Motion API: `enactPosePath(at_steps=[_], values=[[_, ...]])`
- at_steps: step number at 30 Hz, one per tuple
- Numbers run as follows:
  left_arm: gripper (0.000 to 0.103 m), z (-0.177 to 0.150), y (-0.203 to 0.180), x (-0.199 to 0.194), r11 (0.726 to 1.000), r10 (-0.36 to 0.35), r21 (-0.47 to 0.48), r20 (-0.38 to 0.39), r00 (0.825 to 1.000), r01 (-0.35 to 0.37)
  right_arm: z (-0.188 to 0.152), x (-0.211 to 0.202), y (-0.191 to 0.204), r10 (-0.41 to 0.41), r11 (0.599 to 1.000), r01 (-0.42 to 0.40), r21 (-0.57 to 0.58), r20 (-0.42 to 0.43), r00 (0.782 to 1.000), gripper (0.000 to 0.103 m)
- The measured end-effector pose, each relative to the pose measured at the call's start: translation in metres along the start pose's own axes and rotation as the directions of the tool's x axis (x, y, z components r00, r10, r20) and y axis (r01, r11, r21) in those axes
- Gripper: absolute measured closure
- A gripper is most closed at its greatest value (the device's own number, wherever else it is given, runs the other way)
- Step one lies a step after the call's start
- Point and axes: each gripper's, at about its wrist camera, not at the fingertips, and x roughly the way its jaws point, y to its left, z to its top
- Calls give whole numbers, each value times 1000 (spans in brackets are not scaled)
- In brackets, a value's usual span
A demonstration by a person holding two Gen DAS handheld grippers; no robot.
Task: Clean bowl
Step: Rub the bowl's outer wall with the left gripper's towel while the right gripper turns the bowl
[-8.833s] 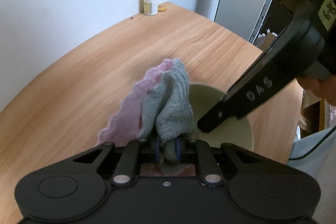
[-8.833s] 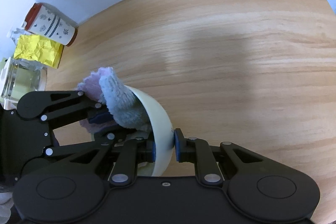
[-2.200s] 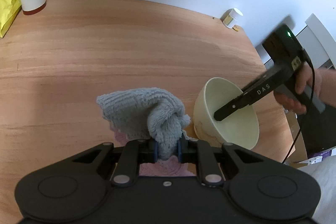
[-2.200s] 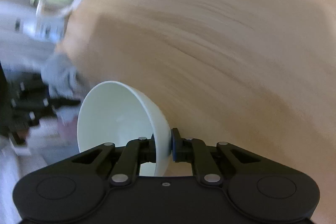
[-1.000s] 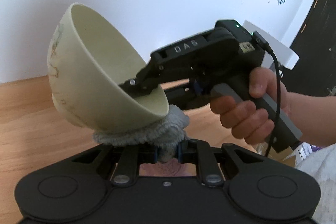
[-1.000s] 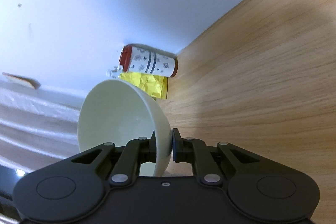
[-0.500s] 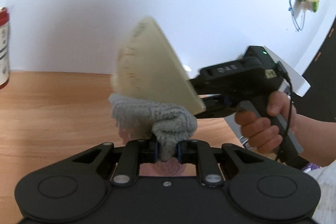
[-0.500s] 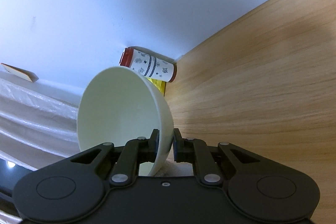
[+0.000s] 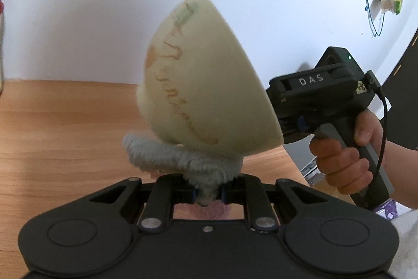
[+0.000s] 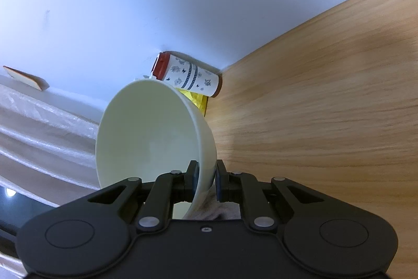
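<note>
Left wrist view: the cream bowl (image 9: 209, 80) is being held up in the air above the wooden table (image 9: 57, 127), tipped on its side, with its lettered outer wall being shown to the camera.
Left gripper (image 9: 207, 194): a grey terry cloth (image 9: 183, 161) is being pinched between the nearly closed fingers, and its upper fold is being pressed against the underside of the bowl.
Right gripper (image 10: 206, 181): the bowl's rim is being clamped, one finger inside the bowl and one outside.
Right hand (image 9: 344, 161): the pistol handle of the right gripper is being gripped at the right of the left wrist view.
Right wrist view: the pale inside of the bowl (image 10: 149, 137) is being shown, with grey cloth just visible below the rim.
Background: a patterned cup with a red lid (image 10: 188, 77) is being seen by the wall, with yellow packaging (image 10: 196, 100) beside it.
</note>
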Motion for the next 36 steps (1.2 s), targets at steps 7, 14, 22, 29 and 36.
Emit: enactPosePath(at_steps=[7, 14, 22, 29, 36], values=[[88, -6, 11, -11, 999, -26, -25, 28, 999, 27, -1, 2, -3, 5, 1000, -5, 14, 1, 1000, 89], [88, -7, 18, -37, 1000, -6, 12, 29, 1000, 5, 1, -3, -3, 23, 1000, -23, -9, 2, 1000, 89], [88, -8, 25, -70, 998, -46, -27, 81, 996, 49, 0, -3, -12, 47, 998, -48, 47, 21, 999, 88], [88, 4, 25, -90, 994, -109, 16, 89, 990, 108, 1, -9, -9, 62, 998, -62, 19, 33, 998, 88], [88, 34, 12, -75, 955, -62, 278, -165, 984, 106, -1, -7, 2, 39, 998, -39, -52, -5, 999, 89]])
